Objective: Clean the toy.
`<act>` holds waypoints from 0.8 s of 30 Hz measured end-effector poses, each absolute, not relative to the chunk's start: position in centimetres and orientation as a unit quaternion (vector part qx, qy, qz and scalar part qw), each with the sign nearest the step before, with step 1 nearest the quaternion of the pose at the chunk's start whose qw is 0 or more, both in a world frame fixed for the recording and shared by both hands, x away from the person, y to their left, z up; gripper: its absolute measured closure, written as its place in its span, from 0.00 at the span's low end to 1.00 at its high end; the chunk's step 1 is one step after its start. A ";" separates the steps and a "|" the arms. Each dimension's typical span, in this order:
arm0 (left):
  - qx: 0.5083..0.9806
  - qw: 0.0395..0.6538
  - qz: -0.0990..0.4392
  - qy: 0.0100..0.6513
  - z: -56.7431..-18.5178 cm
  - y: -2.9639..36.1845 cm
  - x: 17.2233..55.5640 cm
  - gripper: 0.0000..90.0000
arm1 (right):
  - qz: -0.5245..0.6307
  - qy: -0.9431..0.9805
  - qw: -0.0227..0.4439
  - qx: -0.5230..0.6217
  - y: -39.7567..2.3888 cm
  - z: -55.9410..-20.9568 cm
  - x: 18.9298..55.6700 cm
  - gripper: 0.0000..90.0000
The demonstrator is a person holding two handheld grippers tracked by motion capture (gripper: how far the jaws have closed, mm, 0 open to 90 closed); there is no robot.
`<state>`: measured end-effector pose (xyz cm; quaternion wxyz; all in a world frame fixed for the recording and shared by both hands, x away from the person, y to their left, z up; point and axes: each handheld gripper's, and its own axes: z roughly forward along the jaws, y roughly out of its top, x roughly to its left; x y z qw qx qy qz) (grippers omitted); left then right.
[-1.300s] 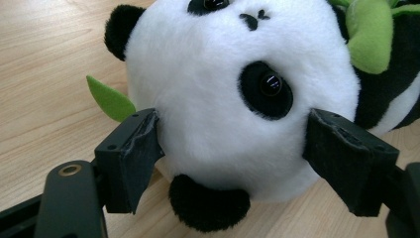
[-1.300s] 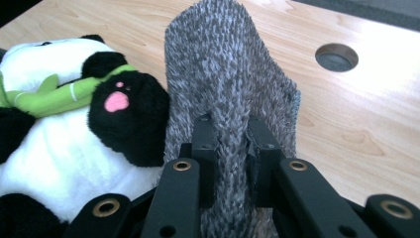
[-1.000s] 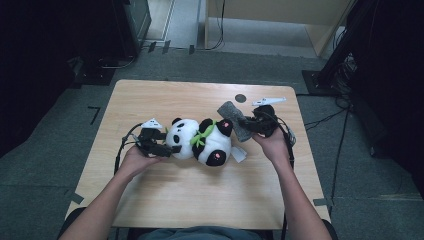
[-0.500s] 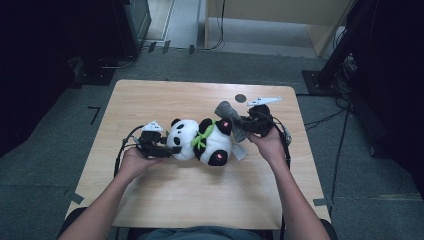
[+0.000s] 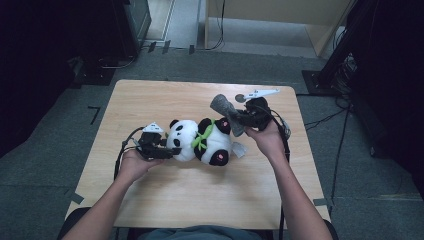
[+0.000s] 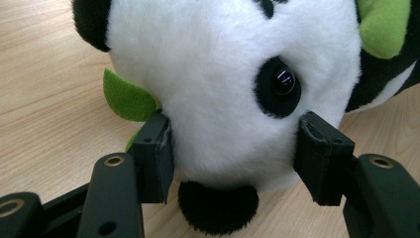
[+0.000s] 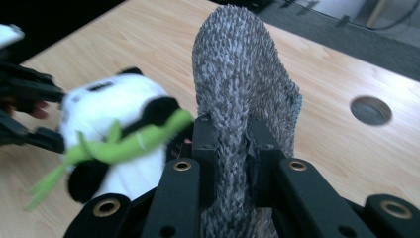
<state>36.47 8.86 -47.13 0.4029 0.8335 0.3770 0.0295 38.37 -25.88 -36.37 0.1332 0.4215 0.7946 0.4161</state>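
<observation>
left gripper [image 6: 233,148]: jaws just closing, pads pressed on panda [image 5: 200,142] head mid-table [image 5: 200,210], leaf by eye | right gripper [image 7: 233,144]: clamped on grey sock [image 7: 237,84], above panda's feet | high view: white tool [image 5: 260,93], table hole [image 7: 370,110] behind sock

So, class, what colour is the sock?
Speckled grey sock, clearest in the right gripper view.

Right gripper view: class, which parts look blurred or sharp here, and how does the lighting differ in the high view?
Right gripper view: the grey sock is crisp, the panda smeared by blur. High view: the table is evenly lit, the surroundings dark. Left gripper view: the panda's face is sharp.
</observation>
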 end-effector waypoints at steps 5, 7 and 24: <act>0.829 0.406 0.023 0.384 -47.0 8.9 36.5 0.44 | 0.421 0.804 0.129 0.400 -23.9 -35.3 38.3 0.87; 0.828 0.407 0.020 0.387 -46.9 8.9 36.5 0.45 | 0.420 0.808 0.126 0.393 -23.0 -35.0 38.4 0.87; 0.825 0.408 0.022 0.390 -46.9 9.0 36.5 0.45 | 0.426 0.829 0.099 0.348 -16.6 -34.8 39.2 0.87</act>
